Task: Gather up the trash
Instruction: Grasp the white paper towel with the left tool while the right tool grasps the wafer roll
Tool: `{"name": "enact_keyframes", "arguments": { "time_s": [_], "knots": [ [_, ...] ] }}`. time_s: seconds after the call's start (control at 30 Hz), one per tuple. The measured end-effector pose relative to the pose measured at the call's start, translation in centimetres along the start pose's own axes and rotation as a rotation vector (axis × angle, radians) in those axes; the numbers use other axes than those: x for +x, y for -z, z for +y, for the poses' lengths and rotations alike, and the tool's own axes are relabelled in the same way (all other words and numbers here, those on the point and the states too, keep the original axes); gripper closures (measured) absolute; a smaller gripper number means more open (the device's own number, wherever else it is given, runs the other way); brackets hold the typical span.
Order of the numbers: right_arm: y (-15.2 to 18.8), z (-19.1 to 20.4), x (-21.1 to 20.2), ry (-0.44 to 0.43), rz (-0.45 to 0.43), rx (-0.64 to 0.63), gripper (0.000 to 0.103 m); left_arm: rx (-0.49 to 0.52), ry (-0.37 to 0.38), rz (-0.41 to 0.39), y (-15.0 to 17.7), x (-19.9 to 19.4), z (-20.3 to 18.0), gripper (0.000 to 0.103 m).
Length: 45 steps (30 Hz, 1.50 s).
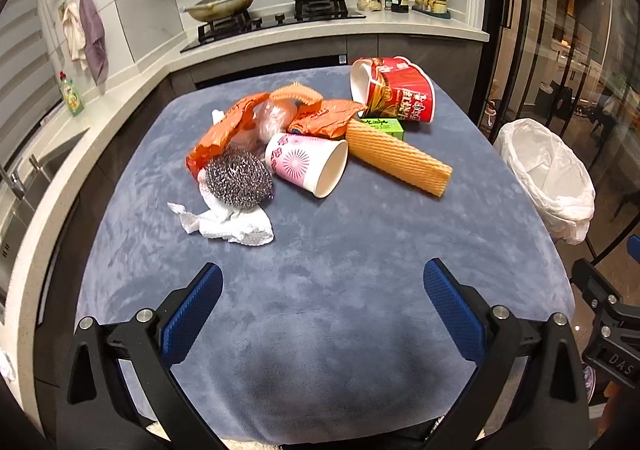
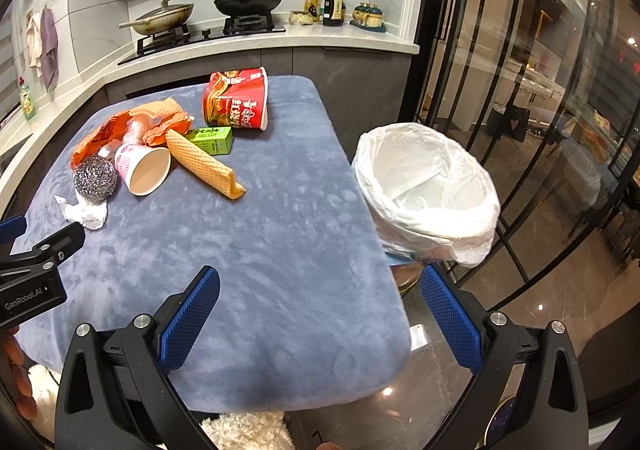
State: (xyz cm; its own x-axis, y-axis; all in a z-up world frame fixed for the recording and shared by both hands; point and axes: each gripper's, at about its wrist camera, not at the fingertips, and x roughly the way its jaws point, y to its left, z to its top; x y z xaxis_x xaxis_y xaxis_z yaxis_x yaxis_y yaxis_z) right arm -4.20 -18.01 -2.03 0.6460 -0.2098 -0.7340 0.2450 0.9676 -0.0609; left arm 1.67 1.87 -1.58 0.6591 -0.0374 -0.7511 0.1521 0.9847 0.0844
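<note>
Your left gripper [image 1: 323, 286] and right gripper [image 2: 320, 288] both hang spread wide and empty above the table [image 1: 340, 250]; nothing is collected yet. Next, reach for the paper cup [image 1: 310, 164] in the trash pile, then carry it to the lined bin [image 2: 426, 186] beside the table. The bin's bottom is hidden.

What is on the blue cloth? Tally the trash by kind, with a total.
Cups: 2, paper cup, noodle cup
Foam sleeves: 2
Orange bag: 1
Steel scourer: 1
Tissue: 1
Green box: 1
Total: 8
</note>
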Motion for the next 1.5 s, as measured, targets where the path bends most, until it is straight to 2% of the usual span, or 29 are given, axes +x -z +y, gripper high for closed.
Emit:
{"name": "enact_keyframes", "arguments": {
  "time_s": [0.43, 0.7, 0.83, 1.2, 1.3, 1.37, 1.5],
  "knots": [
    [-3.2, 4.2, 4.8, -0.049, -0.011, -0.04, 0.007, -0.121, -0.036, 0.071, -1.6, 6.0, 6.1, 0.007],
    [-5.6, 6.9, 8.5, -0.079, 0.004, -0.08, 0.017, -0.151, -0.055, 0.105, -2.4, 9.5, 9.2, 0.007],
    [-6.7, 8.1, 10.7, -0.101, 0.019, -0.095, 0.025, -0.161, -0.057, 0.135, -2.3, 11.1, 10.4, 0.007],
    [-8.5, 10.9, 15.2, -0.122, 0.057, -0.123, 0.029, -0.183, -0.02, 0.153, -2.6, 15.0, 12.0, 0.008],
    [-8.5, 11.6, 16.1, -0.124, 0.072, -0.133, 0.03, -0.203, 0.023, 0.168, -2.5, 15.9, 12.6, 0.019],
    [-8.4, 11.9, 16.5, -0.132, 0.08, -0.134, 0.036, -0.22, 0.042, 0.186, -2.3, 16.4, 13.0, 0.03],
    [-8.0, 12.5, 17.0, -0.147, 0.107, -0.145, 0.051, -0.225, 0.044, 0.177, -2.0, 16.0, 13.3, 0.039]
  ]
}}
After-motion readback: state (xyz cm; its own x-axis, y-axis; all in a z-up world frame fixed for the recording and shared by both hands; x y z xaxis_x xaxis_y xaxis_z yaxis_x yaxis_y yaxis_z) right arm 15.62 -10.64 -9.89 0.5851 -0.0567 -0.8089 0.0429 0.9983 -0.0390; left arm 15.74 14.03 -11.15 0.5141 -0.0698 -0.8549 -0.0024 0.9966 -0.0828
